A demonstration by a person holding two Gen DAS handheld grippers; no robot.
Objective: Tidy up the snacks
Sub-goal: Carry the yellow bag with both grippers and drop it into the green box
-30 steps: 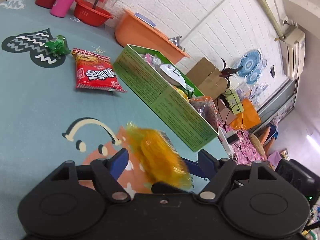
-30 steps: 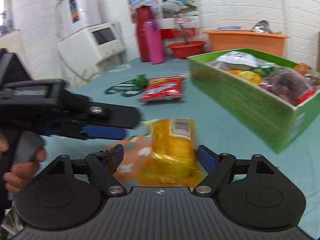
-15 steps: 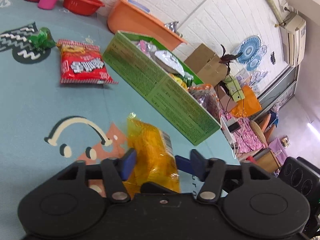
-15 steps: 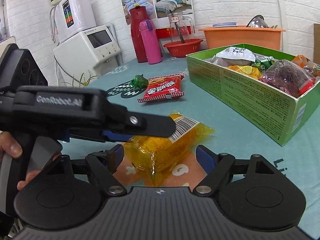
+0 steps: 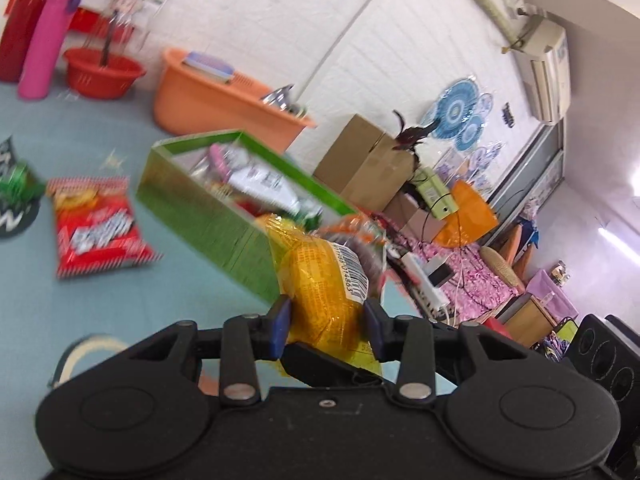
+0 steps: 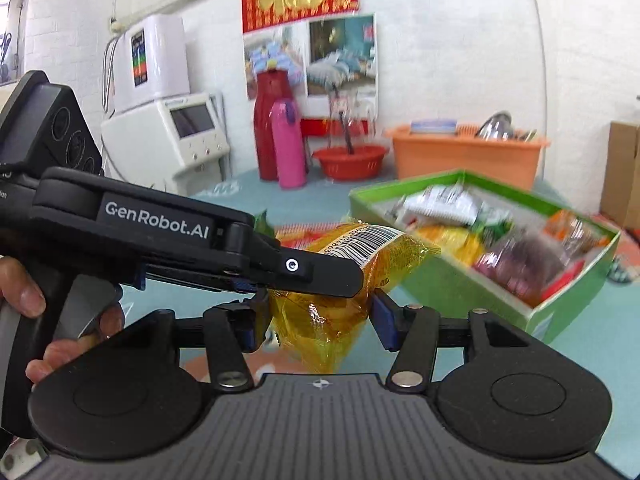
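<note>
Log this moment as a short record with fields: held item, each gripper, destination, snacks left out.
held item: yellow snack packet, lifted off the table
left gripper: shut on the packet
right gripper: fingers beside the packet, grip unclear
destination: green box, already holding several snacks
left out: red chip bag, green candy

**Both tools closed on one packet**

Our left tool (image 5: 325,320) has its blue pads pressed against the yellow snack packet (image 5: 324,280), lifted clear of the bench. Our right tool (image 6: 318,322) pinches the same packet from the other side. Our left hand (image 6: 36,320) wraps the left tool's grip, finger on the trigger.
</note>
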